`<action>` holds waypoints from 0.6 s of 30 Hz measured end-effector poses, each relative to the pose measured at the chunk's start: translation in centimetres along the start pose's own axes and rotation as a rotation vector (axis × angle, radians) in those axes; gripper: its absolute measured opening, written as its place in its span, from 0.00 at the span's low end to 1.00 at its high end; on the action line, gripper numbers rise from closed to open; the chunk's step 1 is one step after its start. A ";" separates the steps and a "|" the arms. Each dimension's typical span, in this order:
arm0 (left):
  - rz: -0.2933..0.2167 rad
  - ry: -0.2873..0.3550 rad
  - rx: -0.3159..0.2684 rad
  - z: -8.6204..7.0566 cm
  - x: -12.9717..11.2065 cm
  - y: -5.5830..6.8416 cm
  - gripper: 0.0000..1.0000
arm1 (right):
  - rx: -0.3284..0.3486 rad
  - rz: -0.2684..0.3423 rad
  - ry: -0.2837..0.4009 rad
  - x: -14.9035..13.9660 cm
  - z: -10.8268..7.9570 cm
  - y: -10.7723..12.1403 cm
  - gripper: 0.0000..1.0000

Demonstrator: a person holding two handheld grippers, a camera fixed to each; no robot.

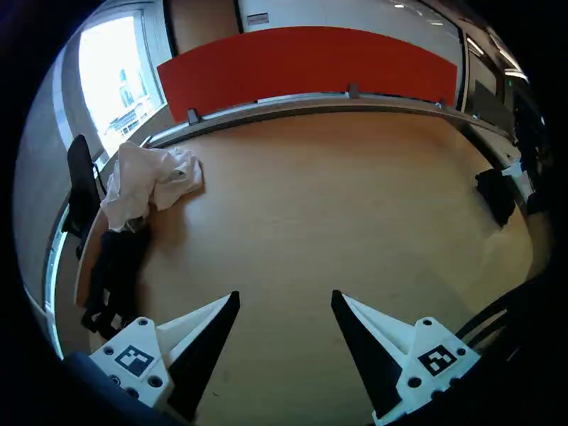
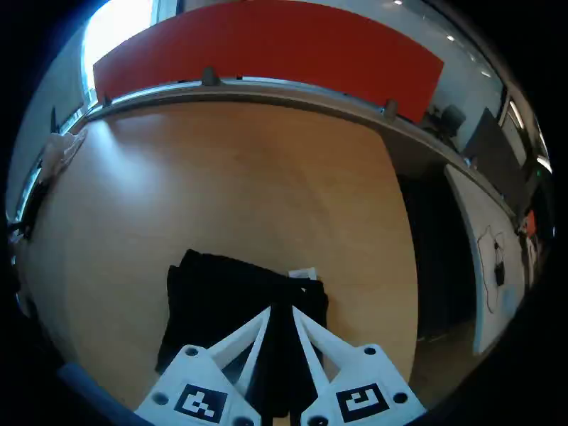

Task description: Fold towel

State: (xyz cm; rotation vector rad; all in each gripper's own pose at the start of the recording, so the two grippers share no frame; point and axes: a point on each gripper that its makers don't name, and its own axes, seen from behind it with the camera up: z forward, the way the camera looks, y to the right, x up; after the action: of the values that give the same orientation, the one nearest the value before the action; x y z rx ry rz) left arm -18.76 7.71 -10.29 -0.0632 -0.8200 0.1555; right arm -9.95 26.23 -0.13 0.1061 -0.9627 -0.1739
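Black towel (image 2: 213, 298) in right tool (image 2: 282, 310) (tight)

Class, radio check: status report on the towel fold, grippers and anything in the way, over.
Left gripper open above the table. Right gripper closed on black towel, which lies flat on the table. White cloth heaped at far corner, well away.

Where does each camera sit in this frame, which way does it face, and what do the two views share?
Left gripper view: rides the left hand-held gripper, fingers wide apart, looking across the table to the red panel; white cloth far left.
Right gripper view: rides the right hand-held gripper, fingers nearly together, looking down over the black towel on the table.
Shared: the table, red panel and white cloth.
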 end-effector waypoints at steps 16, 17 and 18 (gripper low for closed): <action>-0.002 0.005 0.001 -0.2 0.0 -0.1 0.96 | -0.063 0.000 0.002 -0.1 -0.3 1.4 0.50; -0.002 0.006 0.001 -0.2 0.0 -0.1 0.96 | -0.071 -0.004 0.000 -0.2 -0.3 1.6 0.56; -0.002 0.006 0.002 -0.2 0.0 -0.1 0.96 | -0.072 -0.008 -0.001 -0.2 -0.4 1.6 0.60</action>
State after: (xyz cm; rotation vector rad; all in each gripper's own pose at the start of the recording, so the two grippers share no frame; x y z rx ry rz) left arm -18.58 7.61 -10.45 -0.0609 -0.8143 0.1537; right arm -9.61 27.80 -0.23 0.0436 -0.9555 -0.2161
